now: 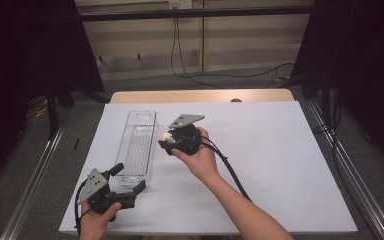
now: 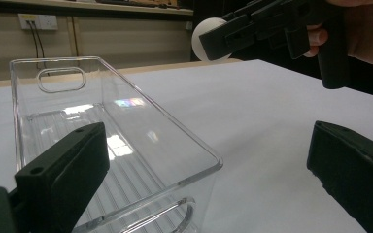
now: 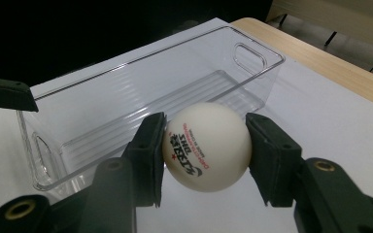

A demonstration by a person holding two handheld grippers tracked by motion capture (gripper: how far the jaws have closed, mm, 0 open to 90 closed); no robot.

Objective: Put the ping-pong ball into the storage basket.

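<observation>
The white, round plastic table-tennis ball (image 3: 207,146) sits squarely between the two black jaws of the right gripper (image 3: 207,150), raised just beside the long clear plastic bin (image 1: 137,148), by its right wall. Both pads press on the ball's sides, clamping it. The ball is matte, with red and black printed lettering. The left gripper (image 1: 129,181), jaws spread wide and holding nothing, straddles the bin's near corner.

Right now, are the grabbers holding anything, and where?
The right gripper pinches a white ball by its two sides. The left gripper is open, holding nothing.
</observation>
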